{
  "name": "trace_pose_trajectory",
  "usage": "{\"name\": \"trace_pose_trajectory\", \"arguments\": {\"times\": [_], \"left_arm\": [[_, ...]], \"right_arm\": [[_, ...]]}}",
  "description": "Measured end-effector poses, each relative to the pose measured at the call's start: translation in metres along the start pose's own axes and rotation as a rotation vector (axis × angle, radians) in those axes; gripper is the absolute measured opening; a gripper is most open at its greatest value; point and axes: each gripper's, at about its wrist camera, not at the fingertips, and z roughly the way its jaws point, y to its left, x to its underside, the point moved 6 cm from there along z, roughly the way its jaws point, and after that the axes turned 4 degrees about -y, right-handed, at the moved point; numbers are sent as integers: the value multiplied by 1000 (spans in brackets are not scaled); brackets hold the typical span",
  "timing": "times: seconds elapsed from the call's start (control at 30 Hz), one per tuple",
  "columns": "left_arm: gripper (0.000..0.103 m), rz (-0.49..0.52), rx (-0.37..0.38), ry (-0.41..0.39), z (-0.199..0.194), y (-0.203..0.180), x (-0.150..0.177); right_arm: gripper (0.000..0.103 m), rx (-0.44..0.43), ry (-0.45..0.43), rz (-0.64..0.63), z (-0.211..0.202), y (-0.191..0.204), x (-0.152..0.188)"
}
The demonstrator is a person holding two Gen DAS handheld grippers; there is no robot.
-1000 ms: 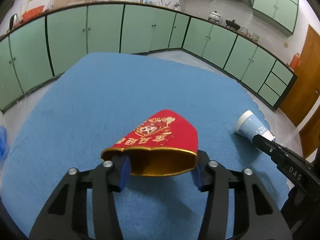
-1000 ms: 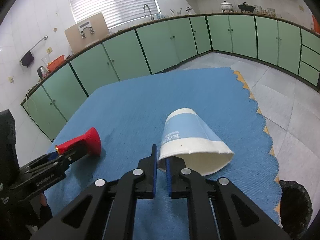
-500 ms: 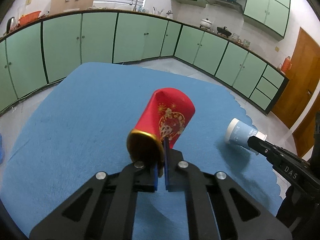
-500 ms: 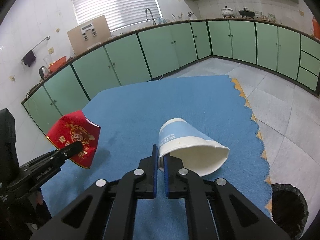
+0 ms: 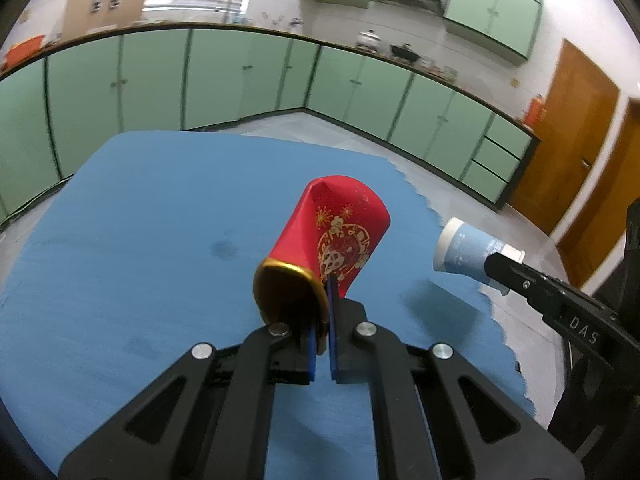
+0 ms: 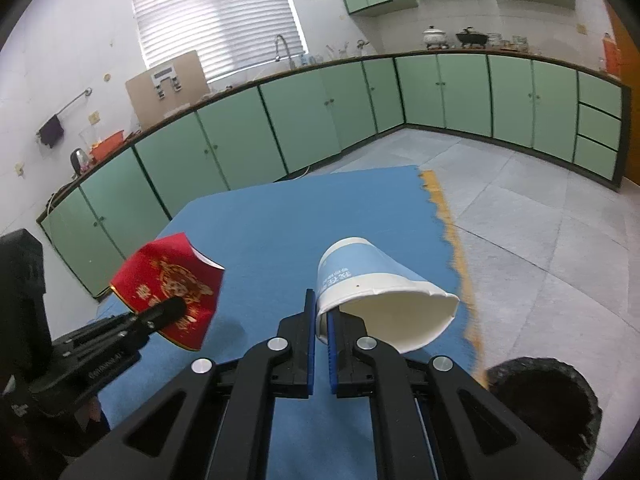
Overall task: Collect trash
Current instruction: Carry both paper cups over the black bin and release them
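My left gripper [image 5: 323, 312] is shut on the gold rim of a crushed red paper cup [image 5: 332, 232] and holds it in the air above the blue table cloth [image 5: 140, 220]. The red cup also shows in the right wrist view [image 6: 168, 280], at the left. My right gripper [image 6: 320, 320] is shut on the rim of a blue-and-white paper cup [image 6: 372, 284], held above the table's right side. That cup also shows in the left wrist view [image 5: 468, 252], at the right.
A black bin [image 6: 544, 408] with a dark liner stands on the floor past the table's right edge, below my right gripper. Green kitchen cabinets [image 6: 320, 120] ring the room. A wooden door [image 5: 568, 128] is at the right.
My left gripper closed on the red cup's rim and lifted it off the cloth. Both cups have risen higher, and the right gripper has shifted toward the table's right edge.
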Motion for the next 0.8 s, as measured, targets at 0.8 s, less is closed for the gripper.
{"name": "trace_pose_trajectory", "arguments": {"times": [0.8], "left_arm": [[38,262,329,95,36,-241,63]], "right_arm": [[10,318,15,207,-121,-186,61]]}}
